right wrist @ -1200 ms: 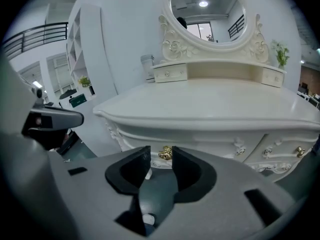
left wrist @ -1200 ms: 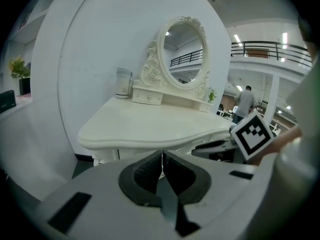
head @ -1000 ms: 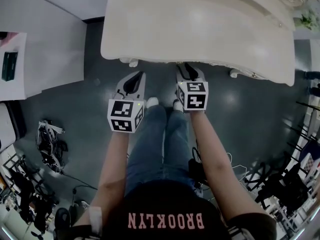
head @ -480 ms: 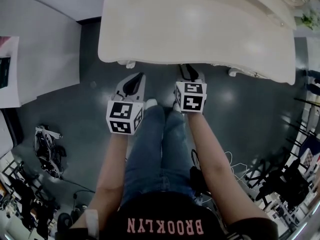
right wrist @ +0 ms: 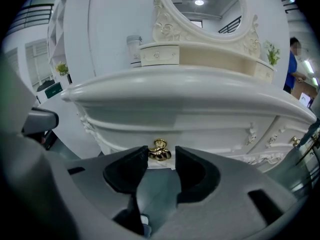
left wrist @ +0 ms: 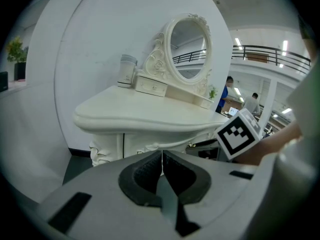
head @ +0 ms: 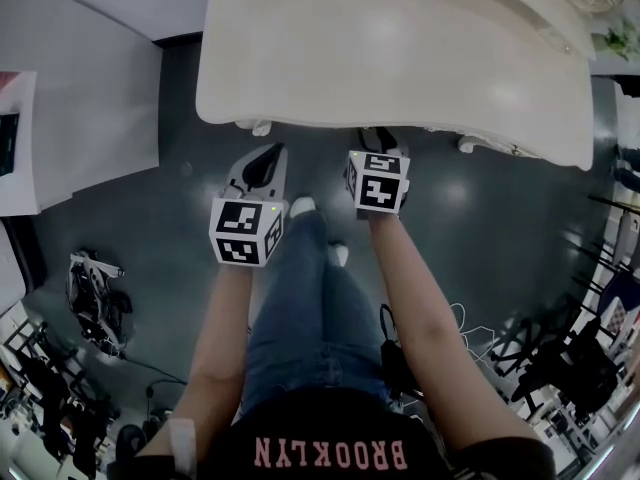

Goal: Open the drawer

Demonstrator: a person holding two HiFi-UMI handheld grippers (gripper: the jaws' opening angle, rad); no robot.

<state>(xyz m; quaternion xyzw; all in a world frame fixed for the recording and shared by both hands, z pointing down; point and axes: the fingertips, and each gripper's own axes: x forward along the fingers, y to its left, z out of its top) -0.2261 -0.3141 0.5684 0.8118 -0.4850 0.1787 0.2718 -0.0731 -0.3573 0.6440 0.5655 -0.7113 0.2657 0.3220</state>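
Right gripper (right wrist: 161, 159) edged closer — jaws opening, gold knob (right wrist: 159, 151) between.

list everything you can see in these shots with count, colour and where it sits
dressing table: one, cream white, straight ahead of the person
mirror: one, oval, white carved frame, on the table top at the back
small drawers: two, white, at either end of the shelf under the mirror
jar: one, pale grey, left rear of the table top
plant: one, green, right end of the top
drawer knob: one, gold, front of the table
floor: dark grey
cables and gear: dark clutter, floor at lower left
bystanders: two, background right
legs: blue jeans
left tool: jaws together, empty
right tool: jaws opening, knob at their tips, untouched
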